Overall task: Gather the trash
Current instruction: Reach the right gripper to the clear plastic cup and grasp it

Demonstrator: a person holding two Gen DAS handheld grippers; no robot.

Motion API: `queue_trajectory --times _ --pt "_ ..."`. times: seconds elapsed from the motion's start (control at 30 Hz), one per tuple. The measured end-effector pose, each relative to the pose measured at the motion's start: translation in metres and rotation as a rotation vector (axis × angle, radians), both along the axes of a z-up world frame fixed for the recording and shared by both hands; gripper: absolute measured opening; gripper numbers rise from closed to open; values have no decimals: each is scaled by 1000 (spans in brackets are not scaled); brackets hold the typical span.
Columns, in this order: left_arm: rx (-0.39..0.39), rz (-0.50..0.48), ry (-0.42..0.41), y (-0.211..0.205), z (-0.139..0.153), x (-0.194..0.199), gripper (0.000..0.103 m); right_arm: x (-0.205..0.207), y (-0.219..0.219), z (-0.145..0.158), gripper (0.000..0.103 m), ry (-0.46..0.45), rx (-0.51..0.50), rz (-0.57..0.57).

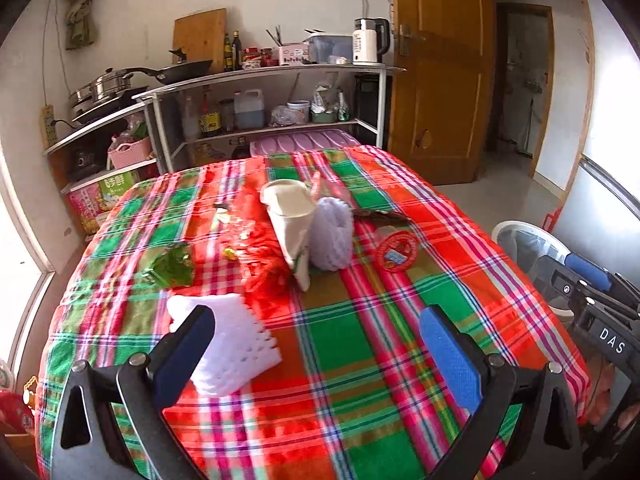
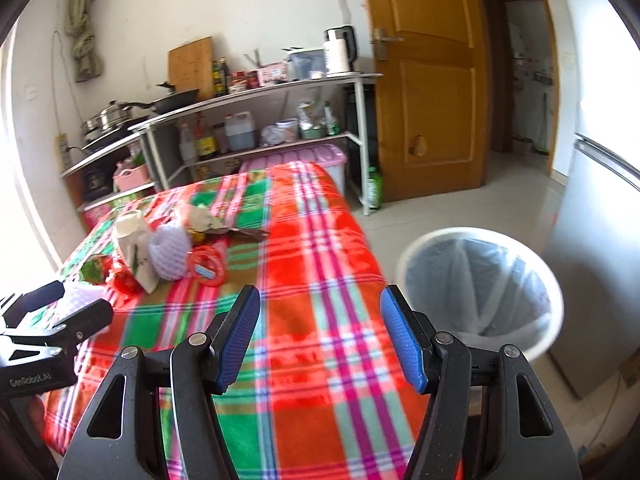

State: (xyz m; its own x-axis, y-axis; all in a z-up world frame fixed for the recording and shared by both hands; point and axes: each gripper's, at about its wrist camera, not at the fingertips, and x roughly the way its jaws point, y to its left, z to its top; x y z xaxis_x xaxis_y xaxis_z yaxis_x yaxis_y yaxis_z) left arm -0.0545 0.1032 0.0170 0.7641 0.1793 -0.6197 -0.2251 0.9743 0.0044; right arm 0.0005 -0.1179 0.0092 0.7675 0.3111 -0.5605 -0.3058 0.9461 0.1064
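**Both tongs apart over the plaid table, trash piled ahead, bin to your right**

Your left tongs point(image 1: 316, 344) stand wide apart and hold nothing; the left finger lies over the near edge of a white foam net point(image 1: 232, 344) that rests on the plaid cloth of the table point(image 1: 360, 360), but the tongs are not clamped on it; your right tongs point(image 2: 320, 332) are likewise apart and empty, held above the near right part of the table, and between and beyond their fingers you see only cloth.

Further on, near the middle of the table, the rest of the trash sits bunched together; a green wrapper point(image 1: 174, 266) lies to the left, a crumpled red wrapper point(image 1: 264, 256) just beside it, then a tilted white paper cup point(image 1: 290, 220) leaning against a lavender foam net point(image 1: 330, 236); to the right of the net lies a round red packet point(image 1: 396, 250), and behind it a dark brown scrap point(image 1: 380, 216).

Off the table's right side a white trash bin point(image 2: 480, 288) with a clear liner stands on the floor, near your right tongs.

Beyond the table a metal shelf point(image 2: 256, 92) carries pans, bottles and a kettle point(image 2: 340, 50); a wooden door point(image 2: 432, 80) stands to its right.
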Motion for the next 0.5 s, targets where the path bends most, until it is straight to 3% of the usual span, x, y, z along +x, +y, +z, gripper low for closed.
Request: queue_trajectory --times 0.1,0.23,0.33,0.5 --pt "-23 54 12 26 -2 -7 103 9 17 -1 63 31 35 80" --pt "-59 117 28 55 -8 -16 103 20 41 -6 63 47 8 139" --pt "-142 141 42 77 -16 -20 103 30 58 -12 64 78 -5 183" --pt "-200 173 32 98 -24 -26 103 41 76 -13 64 93 30 275"
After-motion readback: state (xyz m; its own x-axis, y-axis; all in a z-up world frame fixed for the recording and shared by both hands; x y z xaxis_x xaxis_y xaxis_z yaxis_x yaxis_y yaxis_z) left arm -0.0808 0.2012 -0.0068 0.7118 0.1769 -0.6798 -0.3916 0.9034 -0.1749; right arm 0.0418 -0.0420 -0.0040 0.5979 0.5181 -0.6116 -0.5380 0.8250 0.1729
